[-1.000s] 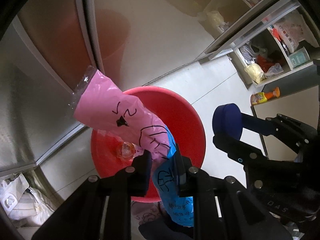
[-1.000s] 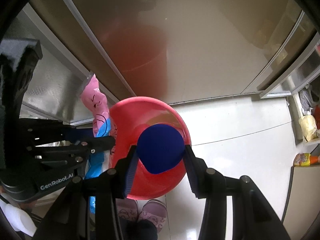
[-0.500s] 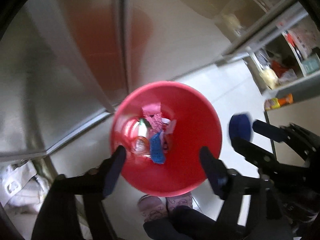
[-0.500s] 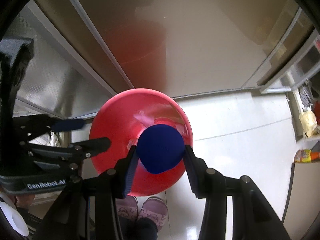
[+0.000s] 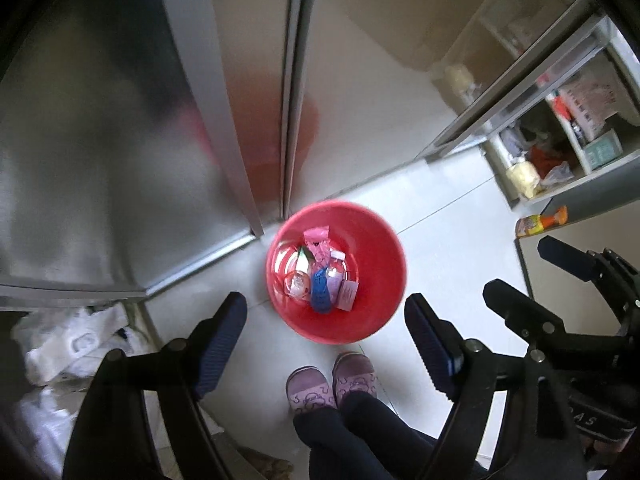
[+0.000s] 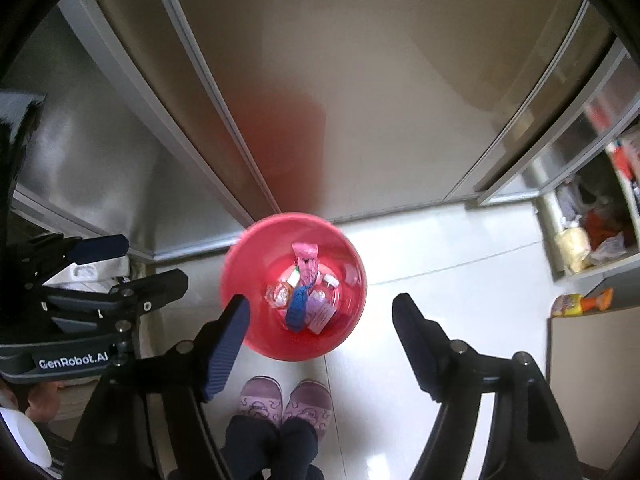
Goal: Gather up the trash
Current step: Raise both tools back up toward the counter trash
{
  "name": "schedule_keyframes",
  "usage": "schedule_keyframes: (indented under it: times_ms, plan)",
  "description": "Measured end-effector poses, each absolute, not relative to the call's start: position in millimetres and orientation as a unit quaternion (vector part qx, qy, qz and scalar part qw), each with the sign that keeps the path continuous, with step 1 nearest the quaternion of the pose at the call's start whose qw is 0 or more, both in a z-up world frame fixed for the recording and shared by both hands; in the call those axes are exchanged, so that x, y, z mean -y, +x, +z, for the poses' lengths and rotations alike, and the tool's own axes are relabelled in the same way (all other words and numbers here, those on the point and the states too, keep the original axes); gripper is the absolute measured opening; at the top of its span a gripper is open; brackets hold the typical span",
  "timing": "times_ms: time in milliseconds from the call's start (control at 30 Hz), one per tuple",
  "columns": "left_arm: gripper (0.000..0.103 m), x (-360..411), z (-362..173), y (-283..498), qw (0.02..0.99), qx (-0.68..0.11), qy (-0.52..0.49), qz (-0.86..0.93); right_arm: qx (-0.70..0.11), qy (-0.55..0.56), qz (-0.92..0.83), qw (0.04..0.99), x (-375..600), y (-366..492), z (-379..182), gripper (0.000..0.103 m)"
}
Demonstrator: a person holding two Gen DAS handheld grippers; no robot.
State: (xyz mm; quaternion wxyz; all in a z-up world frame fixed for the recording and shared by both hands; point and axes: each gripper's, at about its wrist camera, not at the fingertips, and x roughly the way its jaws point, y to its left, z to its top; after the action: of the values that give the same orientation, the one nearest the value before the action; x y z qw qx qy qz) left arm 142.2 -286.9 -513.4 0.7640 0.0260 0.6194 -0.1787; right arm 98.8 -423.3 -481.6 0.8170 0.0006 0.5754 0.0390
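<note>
On the white floor (image 5: 460,216), against the steel cabinet doors (image 5: 100,160): red bucket (image 5: 384,280) with pink wrapper (image 5: 316,236), blue wrapper (image 5: 320,296) and small bottles inside. Above it, left gripper (image 5: 326,334) spread wide, empty. Right gripper (image 6: 320,330) just opened wide, nothing between. Purple slippers (image 5: 332,384) near bucket's edge.

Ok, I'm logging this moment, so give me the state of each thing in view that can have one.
left gripper: open, nothing between its jaws, which have just been opening.
right gripper: open, empty, jaws just been opening.
red bucket: upright on the floor, uncovered, trash in its bottom.
pink and blue wrapper: lying in the bucket among the other trash.
small plastic bottle: lying in the bucket.
</note>
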Motion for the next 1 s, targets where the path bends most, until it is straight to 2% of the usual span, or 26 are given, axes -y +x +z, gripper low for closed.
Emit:
schedule_keyframes:
  times_ms: [433, 600, 733, 867, 1000]
  plan:
    - [0.08, 260.3, -300.7, 131.8, 0.802, -0.575, 0.022, -0.161, -0.525, 0.002, 0.054, 0.849, 403.8, 89.1, -274.4, 0.082]
    - [0.08, 240.8, -237.5, 127.3, 0.819, -0.556, 0.006, -0.141, -0.507, -0.009, 0.09, 0.857, 384.3, 97.1, -209.7, 0.083]
    - [0.08, 225.4, -193.6, 125.4, 0.837, -0.535, -0.008, -0.112, -0.48, -0.023, 0.122, 0.868, 367.7, 104.7, -175.6, 0.084]
    - [0.08, 208.0, -156.2, 122.5, 0.855, -0.511, -0.014, -0.089, -0.444, -0.047, 0.156, 0.881, 347.2, 111.2, -139.8, 0.089]
    - [0.081, 188.1, -124.8, 121.3, 0.871, -0.488, -0.01, -0.057, -0.413, -0.061, 0.188, 0.889, 338.8, 121.8, -126.0, 0.093]
